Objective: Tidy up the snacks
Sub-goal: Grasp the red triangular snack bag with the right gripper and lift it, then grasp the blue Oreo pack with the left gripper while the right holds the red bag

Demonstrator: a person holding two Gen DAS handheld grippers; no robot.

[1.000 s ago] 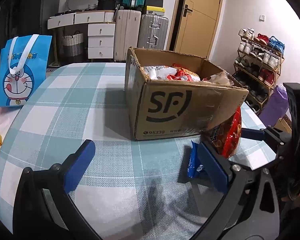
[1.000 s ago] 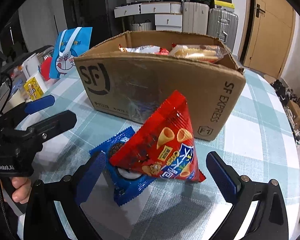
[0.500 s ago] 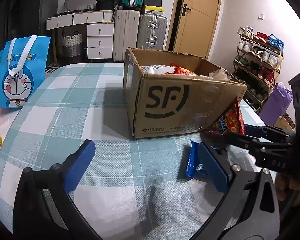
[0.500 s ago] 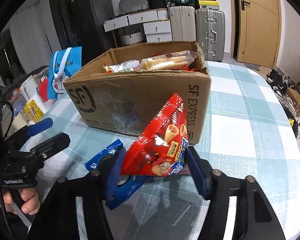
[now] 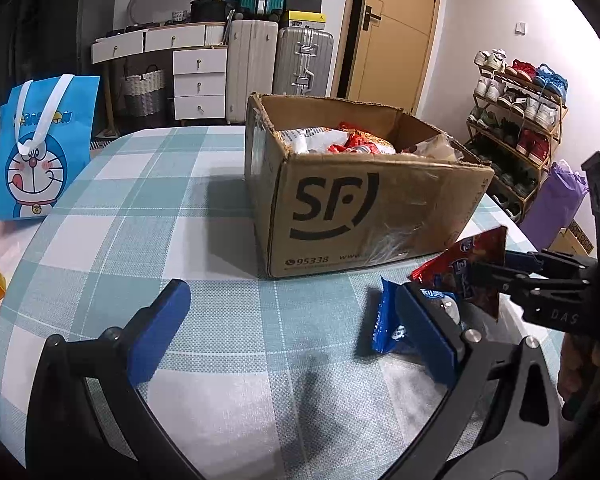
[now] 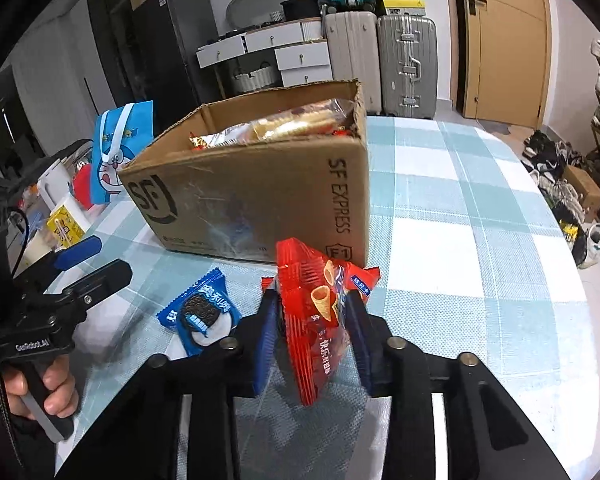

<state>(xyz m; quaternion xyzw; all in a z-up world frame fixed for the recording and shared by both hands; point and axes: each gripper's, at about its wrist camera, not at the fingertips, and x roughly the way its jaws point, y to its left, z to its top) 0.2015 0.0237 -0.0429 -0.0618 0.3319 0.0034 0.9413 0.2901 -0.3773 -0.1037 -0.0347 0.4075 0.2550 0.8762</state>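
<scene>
My right gripper is shut on a red bag of cone snacks, its blue pads squeezing the bag's sides just in front of the cardboard box. The same red bag shows at the right edge of the left wrist view. A blue cookie packet lies flat on the checked tablecloth to the left of the red bag, and the blue cookie packet sits right beside my left gripper's right finger. My left gripper stands open over the cloth with nothing between its fingers. The box holds several snack packets.
A blue cartoon tote bag stands at the table's far left edge. Yellow and white items sit off the left side. The table is round with its edge close on the right. Suitcases, drawers and a shoe rack line the room behind.
The right gripper's jaws have gone from wide open around the red bag to shut on it. The bag has been pinched narrow and turned on edge, uncovering the blue cookie packet. My left gripper stayed put.
</scene>
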